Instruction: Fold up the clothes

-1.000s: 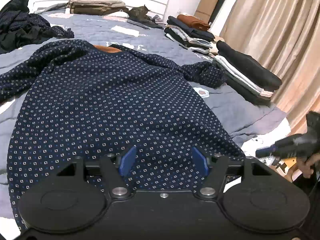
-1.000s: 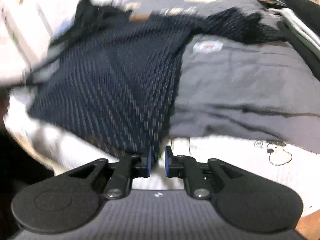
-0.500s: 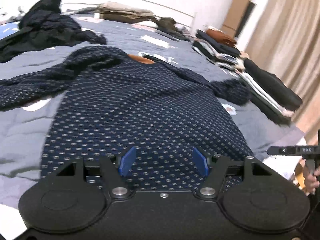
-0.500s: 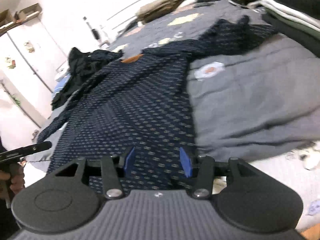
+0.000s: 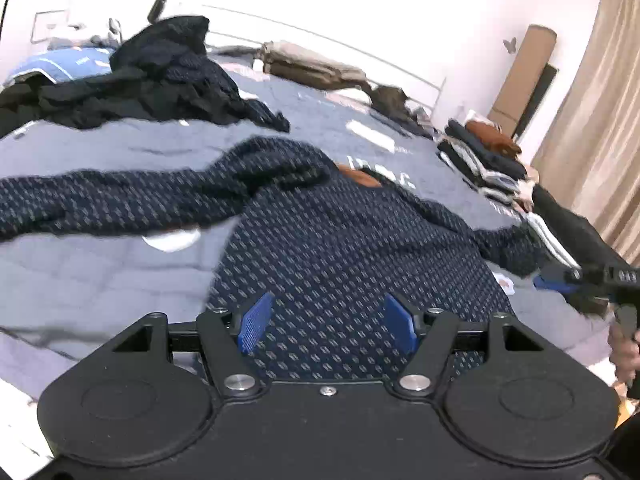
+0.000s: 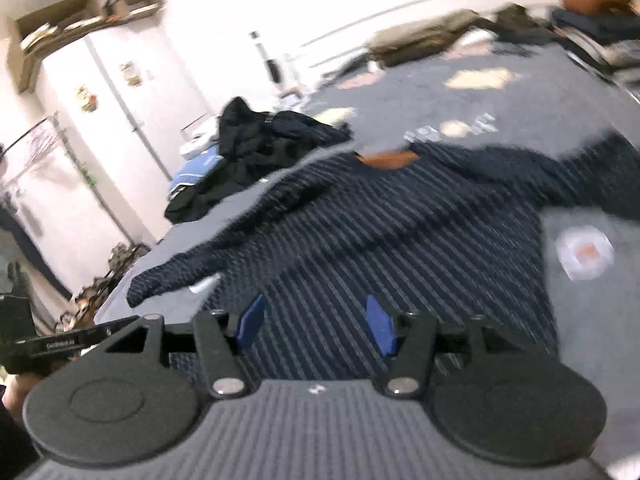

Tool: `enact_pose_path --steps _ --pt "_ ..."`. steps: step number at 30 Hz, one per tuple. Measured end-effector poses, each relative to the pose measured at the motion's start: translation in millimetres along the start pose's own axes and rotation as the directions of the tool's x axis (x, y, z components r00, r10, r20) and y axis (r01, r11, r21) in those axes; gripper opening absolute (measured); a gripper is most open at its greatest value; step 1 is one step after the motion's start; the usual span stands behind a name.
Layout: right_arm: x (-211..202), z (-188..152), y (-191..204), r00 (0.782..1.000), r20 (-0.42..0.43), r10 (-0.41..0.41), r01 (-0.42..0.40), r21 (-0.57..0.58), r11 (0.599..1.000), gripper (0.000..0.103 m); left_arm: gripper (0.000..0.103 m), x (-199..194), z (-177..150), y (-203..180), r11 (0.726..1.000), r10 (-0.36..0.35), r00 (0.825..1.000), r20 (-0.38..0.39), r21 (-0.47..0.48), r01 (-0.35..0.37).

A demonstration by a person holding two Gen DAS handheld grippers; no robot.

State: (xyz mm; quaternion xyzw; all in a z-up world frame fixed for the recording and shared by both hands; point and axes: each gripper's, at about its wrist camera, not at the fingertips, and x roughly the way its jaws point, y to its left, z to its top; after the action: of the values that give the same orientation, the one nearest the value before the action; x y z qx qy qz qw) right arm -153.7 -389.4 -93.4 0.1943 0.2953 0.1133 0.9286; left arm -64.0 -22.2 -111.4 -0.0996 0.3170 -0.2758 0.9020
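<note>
Sweater: the navy dotted sweater (image 5: 352, 248) lies spread flat on the bed (image 5: 100, 256), hem near the tools, brown-lined collar (image 5: 360, 176) at the far end.

Sleeves: the left sleeve (image 5: 100, 204) trails out long across the quilt, and the right sleeve (image 5: 508, 248) is bunched toward the folded stacks. Neither is folded in yet.

Progress: laid out and ready, it seems, but no fold shows on this garment. Sleeves, sides and the final halving all look left to do.

Done pile: a row of folded clothes (image 5: 488, 160) runs along the right edge of the bed, so part of the load looks finished.

Waiting pile: a dark unfolded heap (image 5: 152, 80) sits far left, more work to come by the look of it.

Left tool: the left tool (image 5: 326, 322) stands wide, blue pads apart, nothing between them, poised above the hem.

Right tool: the right tool (image 6: 314, 326) is opening, its pads apart over the hem with no cloth pinched. In the left view it shows at the right edge in a hand (image 5: 626, 352).

Obstacles: the bunched right sleeve lies just beside the folded row, so pulling it in could disturb that stack. The long left sleeve needs a wide sweep across open quilt.

Far end: tan bedding (image 5: 312, 66) lies at the headboard, well apart.
</note>
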Motion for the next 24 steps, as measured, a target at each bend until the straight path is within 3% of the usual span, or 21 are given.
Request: enact_pose_path --steps 6,10,17,24 --pt "46.7 48.8 25.8 0.998 0.008 0.062 -0.061 -0.088 0.994 0.058 0.063 -6.2 30.9 25.4 1.0 0.024 0.998 0.05 -0.018 -0.023" --pt "70.8 59.6 33.3 0.995 0.018 0.102 -0.1 -0.115 0.988 0.059 0.062 6.2 60.6 36.0 0.999 0.032 0.997 0.064 0.002 -0.032" --pt "107.8 72.7 39.3 0.99 -0.001 0.144 -0.143 -0.093 0.985 0.06 0.062 54.9 108.9 35.5 0.995 0.041 0.998 0.05 0.089 -0.045" --pt "117.6 85.5 42.1 0.988 0.014 0.157 -0.155 -0.089 0.984 0.061 0.062 115.0 135.5 51.8 0.991 0.052 0.999 0.002 0.124 -0.052"
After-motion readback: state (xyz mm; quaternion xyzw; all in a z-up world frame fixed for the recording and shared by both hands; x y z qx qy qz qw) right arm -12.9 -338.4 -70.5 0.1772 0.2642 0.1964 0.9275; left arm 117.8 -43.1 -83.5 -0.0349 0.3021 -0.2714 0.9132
